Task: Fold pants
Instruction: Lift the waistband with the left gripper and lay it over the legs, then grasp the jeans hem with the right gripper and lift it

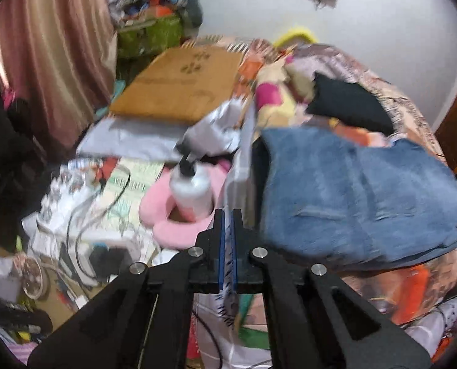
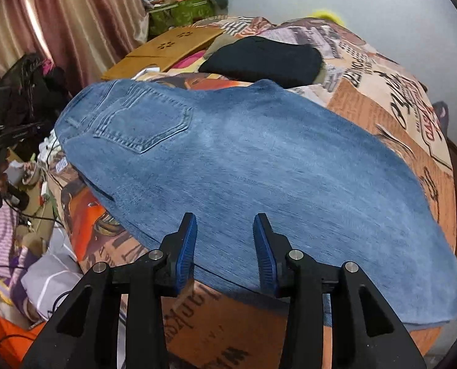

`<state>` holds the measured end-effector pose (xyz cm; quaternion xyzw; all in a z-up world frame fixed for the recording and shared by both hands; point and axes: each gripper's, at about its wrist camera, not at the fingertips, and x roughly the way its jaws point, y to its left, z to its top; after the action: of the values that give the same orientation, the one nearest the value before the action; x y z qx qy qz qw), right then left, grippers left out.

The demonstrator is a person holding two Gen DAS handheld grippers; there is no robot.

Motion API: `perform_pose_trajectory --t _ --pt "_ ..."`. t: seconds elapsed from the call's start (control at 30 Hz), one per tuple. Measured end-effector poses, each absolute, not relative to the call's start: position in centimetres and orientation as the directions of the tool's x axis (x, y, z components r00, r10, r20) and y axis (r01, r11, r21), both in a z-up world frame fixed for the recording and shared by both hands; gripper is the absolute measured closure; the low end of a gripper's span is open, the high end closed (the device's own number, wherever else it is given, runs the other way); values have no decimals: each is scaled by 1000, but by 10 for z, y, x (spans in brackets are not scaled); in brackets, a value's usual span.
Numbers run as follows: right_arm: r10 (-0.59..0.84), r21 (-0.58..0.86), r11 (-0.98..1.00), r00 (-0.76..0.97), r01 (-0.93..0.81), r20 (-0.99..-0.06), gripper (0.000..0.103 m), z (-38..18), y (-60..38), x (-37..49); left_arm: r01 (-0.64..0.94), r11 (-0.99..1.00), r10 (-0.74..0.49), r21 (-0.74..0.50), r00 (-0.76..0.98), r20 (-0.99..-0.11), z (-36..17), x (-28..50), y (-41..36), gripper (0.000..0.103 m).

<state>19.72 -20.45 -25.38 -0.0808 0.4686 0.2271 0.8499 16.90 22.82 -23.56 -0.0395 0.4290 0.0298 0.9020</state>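
Jeans (image 2: 244,166) are lying folded lengthwise across the patterned bedspread (image 2: 391,98), with the right gripper (image 2: 225,243) hovering wide over their near edge and the left gripper (image 1: 228,230) pinched narrow on nothing, so squaring the edges is mattering before halving.

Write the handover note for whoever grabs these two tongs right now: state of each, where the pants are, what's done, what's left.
Left tongs: shut, nothing visibly gripped, off the jeans' left side above the bedside clutter.
Right tongs: open, empty, over the near edge of the blue jeans.
Jeans: flat on the patterned bedspread, back pocket up, waist toward the left; they look already folded leg over leg. A black garment lies beyond them.
Left: fold them across their length, then tidy.
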Motion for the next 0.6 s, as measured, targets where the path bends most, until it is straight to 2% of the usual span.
perform_pose_trajectory --t 0.13,0.23,0.3,0.4,0.43,0.5,0.6 --pt "258 47 924 529 -379 -809 66 -242 -231 193 2 999 -38 -50 677 -735 -204 178 190 93" --pt "227 62 955 582 -290 -781 62 -230 -264 188 74 996 -88 -51 690 -718 -189 185 157 83" --pt "200 68 971 614 -231 -763 58 -222 -287 184 126 990 -130 -59 695 -708 -181 191 129 70" --pt "126 57 990 662 -126 -739 55 -212 -327 173 198 978 -182 -58 698 -692 -172 202 85 60" --pt "99 53 995 673 -89 -733 53 -210 -340 170 222 973 -200 -59 696 -690 -170 206 70 59" --pt "53 57 998 689 -17 -723 45 -208 -365 163 266 962 -239 -69 687 -687 -168 213 39 55" --pt "-1 82 993 704 84 -710 43 -208 -408 150 319 944 -284 -82 662 -694 -170 226 -11 51"
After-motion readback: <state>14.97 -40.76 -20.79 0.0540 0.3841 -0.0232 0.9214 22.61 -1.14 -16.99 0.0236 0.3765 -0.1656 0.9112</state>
